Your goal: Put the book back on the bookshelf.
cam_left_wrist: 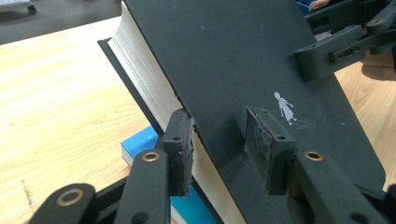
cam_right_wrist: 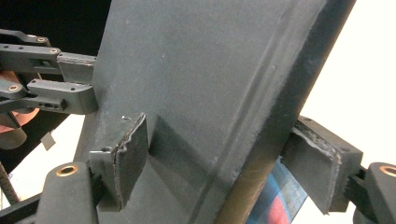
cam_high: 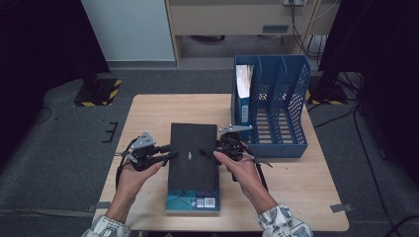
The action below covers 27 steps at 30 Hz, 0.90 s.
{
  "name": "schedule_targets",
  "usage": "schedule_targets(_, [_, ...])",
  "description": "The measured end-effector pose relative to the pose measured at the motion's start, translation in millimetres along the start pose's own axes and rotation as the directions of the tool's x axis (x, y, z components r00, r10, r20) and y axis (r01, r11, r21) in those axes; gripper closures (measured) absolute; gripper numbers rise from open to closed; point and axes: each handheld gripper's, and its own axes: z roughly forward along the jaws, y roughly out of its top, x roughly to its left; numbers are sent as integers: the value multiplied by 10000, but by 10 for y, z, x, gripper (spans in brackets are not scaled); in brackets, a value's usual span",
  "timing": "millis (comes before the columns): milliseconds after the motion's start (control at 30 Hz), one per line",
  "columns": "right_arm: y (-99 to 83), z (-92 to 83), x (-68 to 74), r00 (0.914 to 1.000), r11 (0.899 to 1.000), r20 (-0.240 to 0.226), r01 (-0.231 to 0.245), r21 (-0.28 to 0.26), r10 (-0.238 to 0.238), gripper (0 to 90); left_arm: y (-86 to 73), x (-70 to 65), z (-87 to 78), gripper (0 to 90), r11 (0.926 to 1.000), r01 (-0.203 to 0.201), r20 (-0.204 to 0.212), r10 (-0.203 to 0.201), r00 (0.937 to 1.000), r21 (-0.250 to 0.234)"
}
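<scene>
Wooden table [cam_high: 306,197]: black book [cam_high: 193,157] atop a teal book [cam_high: 192,202], left of the blue file rack [cam_high: 276,106]. My left gripper [cam_high: 168,155] and right gripper [cam_high: 206,152] each clamp one of its long edges. Risk: uneven lift twists it out.

You hold a matt black book [cam_left_wrist: 243,60] with pale paper page edges, over a glossy blue book [cam_high: 192,201]. The table [cam_high: 148,113] is light wood grain; the file rack [cam_high: 291,98] is perforated blue plastic. Jaw pads [cam_left_wrist: 180,144] look like rough, worn rubber.
</scene>
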Motion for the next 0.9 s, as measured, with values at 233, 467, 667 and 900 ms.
schedule_targets(233, [96, 9, -33, 9999, 9994, 74, 100, -330, -98, 262, 142, 42, 43, 618, 9986, -520, -434, 522, 9977, 42])
schedule_targets(467, [294, 47, -134, 9986, 9974, 432, 324, -641, -297, 285, 280, 161, 167, 639, 9984, -521, -788, 504, 9956, -196])
schedule_targets(667, [404, 107, -219, 9982, 9972, 506, 348, -659, -315, 285, 343, 237, 233, 645, 9989, -424, -830, 409, 9957, -173])
schedule_targets(900, [469, 153, -270, 9984, 9972, 489, 303, -689, -270, 286, 405, 302, 277, 650, 9990, -417, -915, 401, 9950, -161])
